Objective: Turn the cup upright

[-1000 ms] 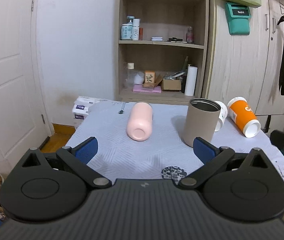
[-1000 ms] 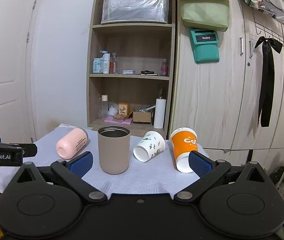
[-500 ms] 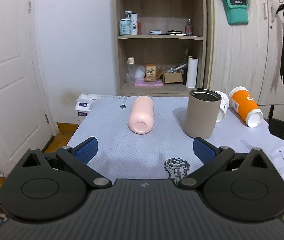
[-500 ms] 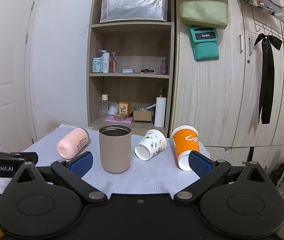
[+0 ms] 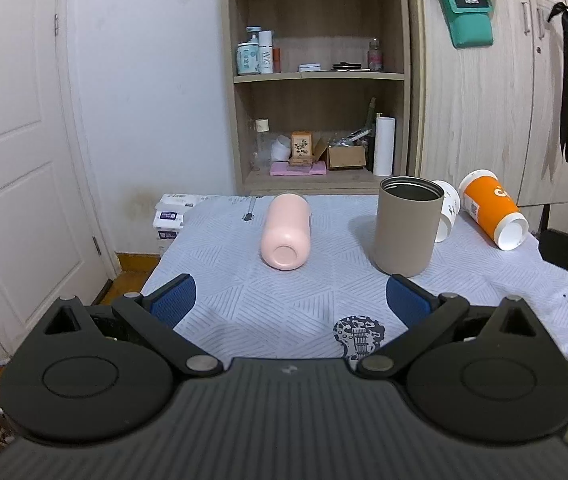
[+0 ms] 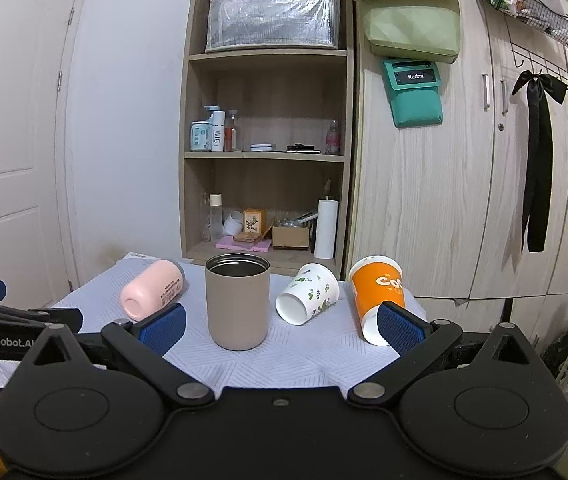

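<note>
A pink cup [image 5: 286,232] lies on its side on the cloth-covered table [image 5: 284,304], base toward my left gripper; it also shows in the right wrist view [image 6: 152,294]. A tan cup [image 5: 406,228] [image 6: 238,306] stands upright. A white patterned paper cup [image 6: 308,298] [image 5: 446,210] and an orange paper cup [image 6: 376,294] [image 5: 492,214] lie on their sides. My left gripper [image 5: 290,302] is open and empty, short of the pink cup. My right gripper [image 6: 282,326] is open and empty, in front of the tan cup.
A wooden shelf unit [image 6: 266,152] with bottles and boxes stands behind the table. Wardrobe doors [image 6: 464,184] are at the right, a white door [image 5: 12,152] at the left. White boxes [image 5: 170,216] sit beside the table's far left corner.
Both grippers have drawn back and risen slightly, so the table and cups sit lower and farther in view. The cups have not moved. Both grippers stay open.
</note>
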A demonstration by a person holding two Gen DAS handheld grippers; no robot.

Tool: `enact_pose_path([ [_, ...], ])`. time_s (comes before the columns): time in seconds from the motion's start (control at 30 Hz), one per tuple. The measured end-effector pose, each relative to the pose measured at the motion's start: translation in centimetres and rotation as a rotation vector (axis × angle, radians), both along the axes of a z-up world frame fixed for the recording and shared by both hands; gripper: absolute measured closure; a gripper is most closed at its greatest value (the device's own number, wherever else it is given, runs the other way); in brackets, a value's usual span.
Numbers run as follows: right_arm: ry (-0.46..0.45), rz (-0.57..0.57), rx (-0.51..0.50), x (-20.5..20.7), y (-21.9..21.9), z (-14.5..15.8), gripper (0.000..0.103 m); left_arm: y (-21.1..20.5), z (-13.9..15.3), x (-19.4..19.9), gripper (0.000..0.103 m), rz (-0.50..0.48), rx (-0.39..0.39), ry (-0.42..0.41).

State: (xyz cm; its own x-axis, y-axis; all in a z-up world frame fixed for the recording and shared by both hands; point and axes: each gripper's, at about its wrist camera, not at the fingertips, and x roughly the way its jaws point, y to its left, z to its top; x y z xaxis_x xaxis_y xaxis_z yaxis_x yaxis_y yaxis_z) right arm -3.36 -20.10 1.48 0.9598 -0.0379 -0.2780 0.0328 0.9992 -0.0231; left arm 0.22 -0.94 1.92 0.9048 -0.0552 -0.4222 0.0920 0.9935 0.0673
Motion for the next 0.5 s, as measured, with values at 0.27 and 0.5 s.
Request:
enact_pose_path([
  [0.27,0.003,-0.007,0.003,-0.04,-0.07,-0.04,0.0,0.15,-0.04,-0.11,0.0,-0.004,-0.012,-0.009],
  [0.5,0.009,-0.009,0.005,0.03,-0.18,0.01,0.0,0.56,-0.01,-0.22,0.0,-0.018,-0.041,-0.005],
])
